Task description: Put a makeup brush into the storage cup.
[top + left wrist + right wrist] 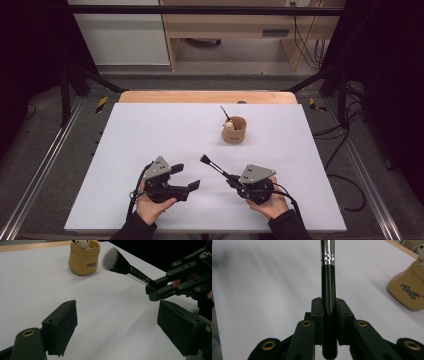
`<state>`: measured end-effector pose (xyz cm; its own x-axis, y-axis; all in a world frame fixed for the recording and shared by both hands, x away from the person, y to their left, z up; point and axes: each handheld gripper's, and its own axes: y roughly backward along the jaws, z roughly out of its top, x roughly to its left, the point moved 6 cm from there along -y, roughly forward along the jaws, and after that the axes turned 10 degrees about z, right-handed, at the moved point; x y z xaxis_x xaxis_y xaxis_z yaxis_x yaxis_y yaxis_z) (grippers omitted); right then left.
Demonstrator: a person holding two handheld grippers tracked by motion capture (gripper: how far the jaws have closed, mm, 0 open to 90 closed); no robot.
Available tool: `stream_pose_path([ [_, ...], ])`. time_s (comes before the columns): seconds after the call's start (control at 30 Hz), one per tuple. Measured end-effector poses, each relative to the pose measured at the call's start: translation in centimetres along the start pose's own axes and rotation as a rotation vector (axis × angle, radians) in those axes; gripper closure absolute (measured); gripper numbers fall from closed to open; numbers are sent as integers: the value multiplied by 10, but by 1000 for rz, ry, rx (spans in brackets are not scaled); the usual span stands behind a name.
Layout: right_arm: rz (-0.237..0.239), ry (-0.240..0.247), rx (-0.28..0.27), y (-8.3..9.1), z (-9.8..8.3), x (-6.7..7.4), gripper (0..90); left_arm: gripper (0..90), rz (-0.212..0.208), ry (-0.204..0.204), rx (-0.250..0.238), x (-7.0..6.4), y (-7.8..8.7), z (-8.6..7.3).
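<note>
Right gripper [231, 181] is clamped on the brush [215, 168] handle's very end, left gripper [186, 177] wide and empty, so that brush could easily pivot and miss the cup [234, 129].

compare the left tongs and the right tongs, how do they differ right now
The left tongs stand wide open with nothing between the jaws; the right tongs are shut on the black handle of a makeup brush. The left tongs point toward the right hand's side, while the right tongs aim the brush up-left across the table. Both are black, hand-held, and hover near the white table's front edge.
</note>
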<state>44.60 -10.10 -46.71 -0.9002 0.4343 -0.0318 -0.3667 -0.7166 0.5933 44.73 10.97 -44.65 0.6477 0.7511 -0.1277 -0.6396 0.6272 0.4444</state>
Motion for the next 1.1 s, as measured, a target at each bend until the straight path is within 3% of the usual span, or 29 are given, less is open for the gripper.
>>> stream_pose_path([
  [0.67,2,1,-62,1,15,5,793,171,-77,43,-52,-17,-11,19],
  [1.1,10,12,-93,3,23,8,793,235,-119,69,-68,-23,-17,26],
])
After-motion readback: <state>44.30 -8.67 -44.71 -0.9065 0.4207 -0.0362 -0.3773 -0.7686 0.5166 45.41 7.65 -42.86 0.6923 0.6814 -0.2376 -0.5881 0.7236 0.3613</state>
